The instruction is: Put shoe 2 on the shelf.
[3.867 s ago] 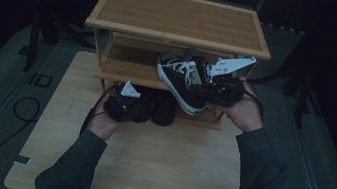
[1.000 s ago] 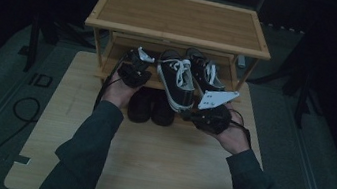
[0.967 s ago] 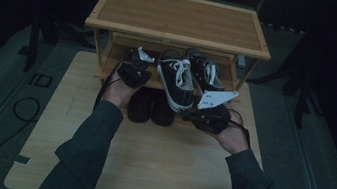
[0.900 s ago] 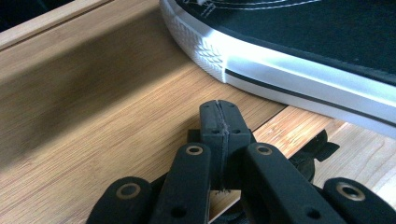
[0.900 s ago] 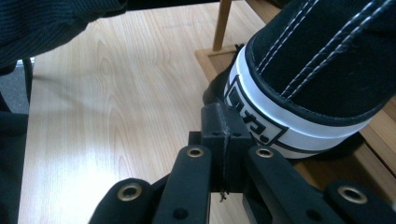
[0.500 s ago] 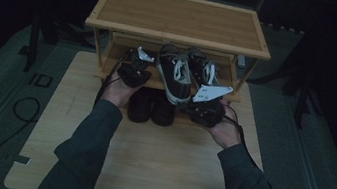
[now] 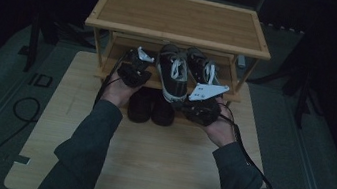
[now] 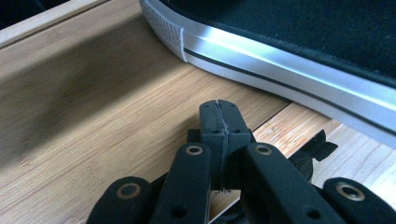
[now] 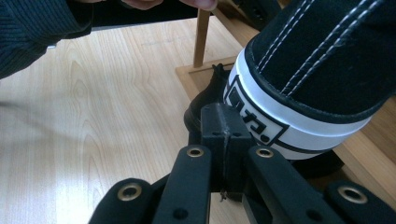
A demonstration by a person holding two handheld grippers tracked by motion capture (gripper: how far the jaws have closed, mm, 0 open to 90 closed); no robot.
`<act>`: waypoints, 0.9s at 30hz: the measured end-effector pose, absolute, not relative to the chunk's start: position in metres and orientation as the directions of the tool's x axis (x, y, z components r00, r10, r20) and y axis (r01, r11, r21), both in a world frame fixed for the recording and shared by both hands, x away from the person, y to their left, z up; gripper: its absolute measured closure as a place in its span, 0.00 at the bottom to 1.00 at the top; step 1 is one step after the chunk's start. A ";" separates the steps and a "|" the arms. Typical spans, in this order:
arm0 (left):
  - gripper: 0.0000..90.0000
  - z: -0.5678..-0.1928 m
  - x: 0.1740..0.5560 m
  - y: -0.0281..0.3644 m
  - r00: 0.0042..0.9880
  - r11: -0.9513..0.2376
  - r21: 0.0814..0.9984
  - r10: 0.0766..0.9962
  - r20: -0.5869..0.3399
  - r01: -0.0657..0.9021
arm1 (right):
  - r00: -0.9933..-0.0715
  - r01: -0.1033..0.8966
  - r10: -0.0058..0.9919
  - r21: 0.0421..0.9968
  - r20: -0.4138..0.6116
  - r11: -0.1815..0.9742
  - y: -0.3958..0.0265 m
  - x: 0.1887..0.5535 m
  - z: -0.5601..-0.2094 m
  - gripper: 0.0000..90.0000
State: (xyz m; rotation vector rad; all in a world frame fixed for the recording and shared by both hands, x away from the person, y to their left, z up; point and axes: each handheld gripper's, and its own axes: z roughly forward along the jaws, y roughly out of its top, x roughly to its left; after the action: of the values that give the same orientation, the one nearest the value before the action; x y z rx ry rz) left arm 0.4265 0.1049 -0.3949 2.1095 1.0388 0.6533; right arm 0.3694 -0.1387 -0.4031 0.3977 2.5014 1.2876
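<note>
1. Both sneakers sit side by side on the rack's middle shelf, the left sneaker nearer me than the right sneaker.
2. My left gripper has its fingers closed on nothing, just beside the left sneaker's white sole edge.
3. My right gripper is closed and empty too, against that sneaker's heel.
4. Canvas looks soft and light, rubber grippy; I'd pinch the stiff heel collar.
</note>
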 end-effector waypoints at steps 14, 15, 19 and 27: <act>1.00 -0.395 0.426 0.106 0.555 -0.439 0.763 0.822 0.128 0.475 | -0.900 0.103 0.401 0.812 -0.169 0.574 -0.146 0.365 -0.404 1.00; 1.00 -0.396 0.426 0.106 0.556 -0.439 0.763 0.822 0.127 0.475 | -0.900 0.101 0.402 0.814 -0.171 0.573 -0.144 0.365 -0.404 1.00; 1.00 -0.396 0.426 0.106 0.554 -0.435 0.765 0.823 0.124 0.475 | -0.901 0.104 0.403 0.820 -0.162 0.563 -0.142 0.365 -0.405 1.00; 1.00 -0.396 0.426 0.106 0.552 -0.434 0.765 0.825 0.124 0.476 | -0.905 0.096 0.395 0.829 -0.157 0.550 -0.133 0.368 -0.406 1.00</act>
State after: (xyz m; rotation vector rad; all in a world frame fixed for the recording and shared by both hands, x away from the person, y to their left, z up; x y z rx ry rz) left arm 0.4262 0.1059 -0.3958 2.0965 1.0419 0.6481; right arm 0.3684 -0.1333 -0.4064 0.4043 2.4637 1.2891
